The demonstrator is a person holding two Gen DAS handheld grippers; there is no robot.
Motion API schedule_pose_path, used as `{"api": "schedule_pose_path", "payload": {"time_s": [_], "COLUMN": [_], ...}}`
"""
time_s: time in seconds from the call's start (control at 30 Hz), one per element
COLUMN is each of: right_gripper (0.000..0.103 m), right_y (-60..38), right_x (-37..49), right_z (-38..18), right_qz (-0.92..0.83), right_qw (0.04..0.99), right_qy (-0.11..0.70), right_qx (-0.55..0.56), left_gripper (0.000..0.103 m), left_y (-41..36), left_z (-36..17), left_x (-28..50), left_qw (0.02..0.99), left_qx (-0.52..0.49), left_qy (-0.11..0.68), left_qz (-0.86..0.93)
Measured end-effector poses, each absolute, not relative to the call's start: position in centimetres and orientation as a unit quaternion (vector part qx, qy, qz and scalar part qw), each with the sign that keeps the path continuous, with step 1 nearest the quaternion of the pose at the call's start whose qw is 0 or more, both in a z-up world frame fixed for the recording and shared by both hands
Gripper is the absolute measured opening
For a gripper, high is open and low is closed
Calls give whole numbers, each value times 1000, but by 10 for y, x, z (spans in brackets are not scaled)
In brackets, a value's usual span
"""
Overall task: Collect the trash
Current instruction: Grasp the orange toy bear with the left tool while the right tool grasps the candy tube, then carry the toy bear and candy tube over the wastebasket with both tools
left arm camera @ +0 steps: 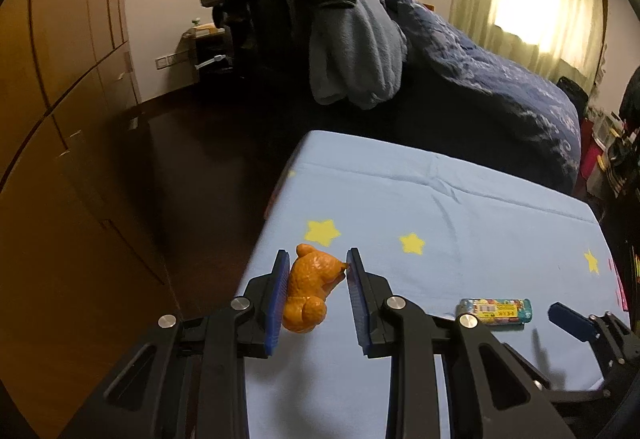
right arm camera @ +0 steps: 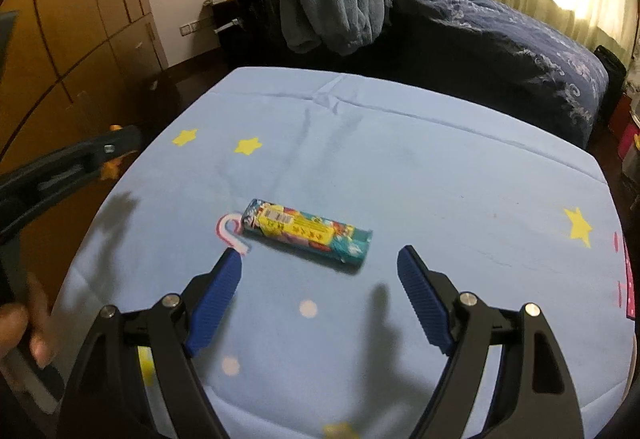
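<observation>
An orange bear-shaped plastic piece [left arm camera: 309,287] lies on the light blue starred cloth [left arm camera: 460,207] near its left edge. My left gripper [left arm camera: 317,257] straddles it with jaws apart; the left pad touches its body and the right pad its tip. A colourful rectangular wrapper pack [right arm camera: 307,230] lies mid-cloth, also in the left wrist view [left arm camera: 496,311]. My right gripper [right arm camera: 320,259] is open and empty just in front of the pack, above the cloth. The right gripper's blue tip shows in the left wrist view [left arm camera: 570,321].
A candy-cane print [right arm camera: 232,231] sits beside the pack's left end. Wooden wardrobes [left arm camera: 60,79] stand left, dark floor between. A bed with a dark blue quilt [left arm camera: 500,79] and piled clothes [left arm camera: 352,51] lies beyond the cloth. The left gripper arm [right arm camera: 60,167] crosses the right wrist view's left side.
</observation>
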State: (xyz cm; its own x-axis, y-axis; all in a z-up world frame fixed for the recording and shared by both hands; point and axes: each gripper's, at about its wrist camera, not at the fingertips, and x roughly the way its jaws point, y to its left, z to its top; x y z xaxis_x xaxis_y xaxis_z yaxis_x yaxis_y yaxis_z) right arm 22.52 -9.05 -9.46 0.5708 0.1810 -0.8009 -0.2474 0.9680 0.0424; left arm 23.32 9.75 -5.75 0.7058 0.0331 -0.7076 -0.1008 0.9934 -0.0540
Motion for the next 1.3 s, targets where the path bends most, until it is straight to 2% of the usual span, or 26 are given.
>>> {"api": "schedule_pose_path", "payload": {"time_s": [0.2,0.43,0.5,0.57,0.93,1.3], "right_gripper": [82,89,88,82,81,81], "right_y": [-72,-57,-57,-57,-77,-149], "right_x": [240,253,254,252,229,164], "right_z": [-104,-112,-112,-111,-106,-87], "right_qz": [102,75,72,77,94,91], "right_qw": [882,883,884,885,883,889], "right_qy": [459,462,461,458,459,447], "right_qx": [-36,-37,-36,-37,-39,-29], "left_gripper": [29,29,29,29,29,29], "left_y": [110,113,114,114,102,50], "left_z": [-57,-56,-56,-55,-50,-38], "left_x": [230,227,226,225,212,182], "left_qw": [923,924,925,925,927,930], "left_qx": [-57,-57,-57,-58,-51,-32], "left_qy": [380,376,375,374,372,367], "left_qz": [37,32,30,28,20,-20]}}
